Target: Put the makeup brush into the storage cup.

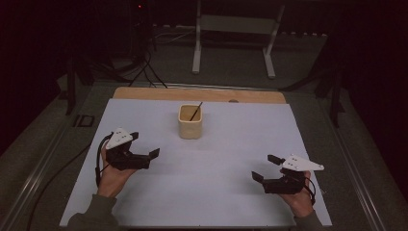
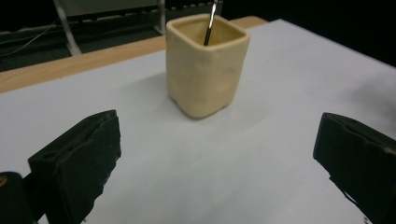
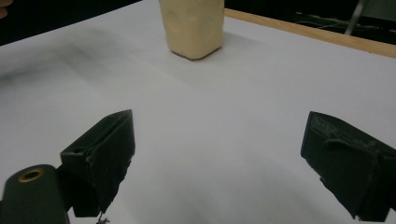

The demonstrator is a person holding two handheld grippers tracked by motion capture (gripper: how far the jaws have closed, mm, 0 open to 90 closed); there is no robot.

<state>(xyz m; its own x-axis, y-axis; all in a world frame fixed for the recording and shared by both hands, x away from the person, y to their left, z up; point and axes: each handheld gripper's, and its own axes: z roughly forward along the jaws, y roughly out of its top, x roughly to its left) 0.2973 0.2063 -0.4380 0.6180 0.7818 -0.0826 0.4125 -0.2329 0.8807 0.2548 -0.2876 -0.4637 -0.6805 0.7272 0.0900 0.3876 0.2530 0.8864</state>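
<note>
progress: nothing gripped yet — both grippers sit well short of the cup, so the approach and any grasp are still ahead, as I read it
cup [image 1: 190,122]: cream, square with rounded corners, matte and slightly dimpled walls, looks ceramic; stands upright mid-table toward the far edge, between the two grippers
stick [image 1: 196,111]: thin dark rod, leans inside the cup, tip pokes above the rim
left gripper [image 1: 144,148]: jaws spread wide, empty, pointed at the cup; nearer to it than the other
right gripper [image 1: 266,167]: jaws spread wide, empty, low over the sheet at the near right, well apart from the cup
jaws: black blocky pads, rough chipped edges
table [image 1: 231,159]: smooth white sheet — bare wood strip along the far edge
</note>
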